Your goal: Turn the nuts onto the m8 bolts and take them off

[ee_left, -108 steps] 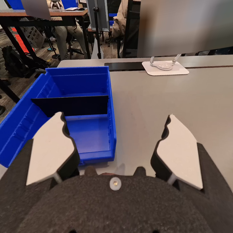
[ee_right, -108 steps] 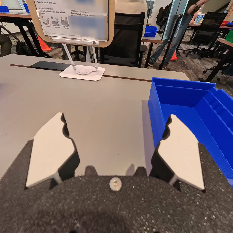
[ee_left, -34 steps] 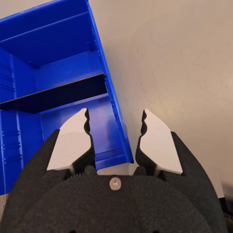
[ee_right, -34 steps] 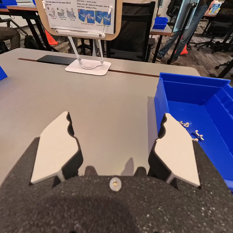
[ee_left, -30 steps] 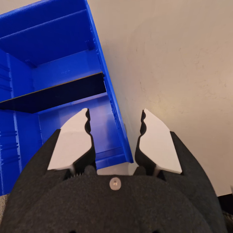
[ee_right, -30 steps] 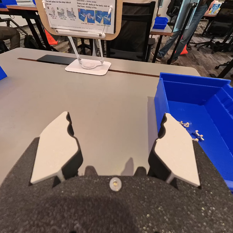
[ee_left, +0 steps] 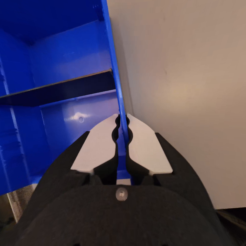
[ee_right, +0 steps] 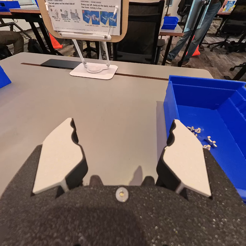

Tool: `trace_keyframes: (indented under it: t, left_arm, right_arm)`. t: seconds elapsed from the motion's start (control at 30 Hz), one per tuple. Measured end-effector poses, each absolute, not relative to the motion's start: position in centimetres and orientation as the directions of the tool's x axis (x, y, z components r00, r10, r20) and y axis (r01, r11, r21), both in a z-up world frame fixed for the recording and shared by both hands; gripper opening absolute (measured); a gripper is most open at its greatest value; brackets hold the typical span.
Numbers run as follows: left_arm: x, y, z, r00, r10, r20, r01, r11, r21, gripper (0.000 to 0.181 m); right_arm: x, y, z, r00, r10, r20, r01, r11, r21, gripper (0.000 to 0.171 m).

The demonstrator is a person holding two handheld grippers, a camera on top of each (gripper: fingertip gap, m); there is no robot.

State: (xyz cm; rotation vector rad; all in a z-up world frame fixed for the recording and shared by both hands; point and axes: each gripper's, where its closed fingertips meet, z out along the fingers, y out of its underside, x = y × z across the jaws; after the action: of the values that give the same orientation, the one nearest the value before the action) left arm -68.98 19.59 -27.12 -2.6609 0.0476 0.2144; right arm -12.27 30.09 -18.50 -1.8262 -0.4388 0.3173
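My left gripper point(ee_left: 121, 117) is shut on the right side wall point(ee_left: 120, 93) of a blue divided bin point(ee_left: 69, 55), one finger inside it and one outside. A black divider point(ee_left: 57, 89) splits this bin; the parts of it in view hold nothing. My right gripper point(ee_right: 123, 119) is open and empty, low over the grey table point(ee_right: 106, 106). Right of it stands a second blue bin point(ee_right: 207, 101) with several small silver bolts with nuts point(ee_right: 210, 141) on its floor, partly hidden by my right finger point(ee_right: 186, 153).
A white stand point(ee_right: 94, 70) holding an instruction sheet on a board point(ee_right: 85, 18) stands at the table's far edge beside a black strip point(ee_right: 59, 63). A corner of the left bin point(ee_right: 4, 78) shows at far left. Chairs, tables and people's legs lie beyond. Tip to tip, the grippers are about 60 cm apart.
My left gripper moved forward and closed its fingers onto the bin's right wall. My right gripper stayed in place and stayed open.
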Motion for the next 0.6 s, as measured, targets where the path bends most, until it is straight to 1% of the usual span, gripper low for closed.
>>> trace_keyframes:
  t: [0.3,0.6]
  left_arm:
    - [-65.8,20.2,-26.7,0.994,0.018,-0.112,-0.039,-0.877,-0.479,0.004]
    - [-56.9,21.6,-25.9,0.995,-0.070,-0.070,-0.095,-0.875,-0.476,0.003]
  right_arm:
    - [-10.8,29.4,-18.6,0.897,0.443,-0.012,0.110,-0.250,-0.962,0.127]
    - [-9.3,28.6,-18.5,0.890,0.454,-0.038,0.080,-0.238,-0.968,0.124]
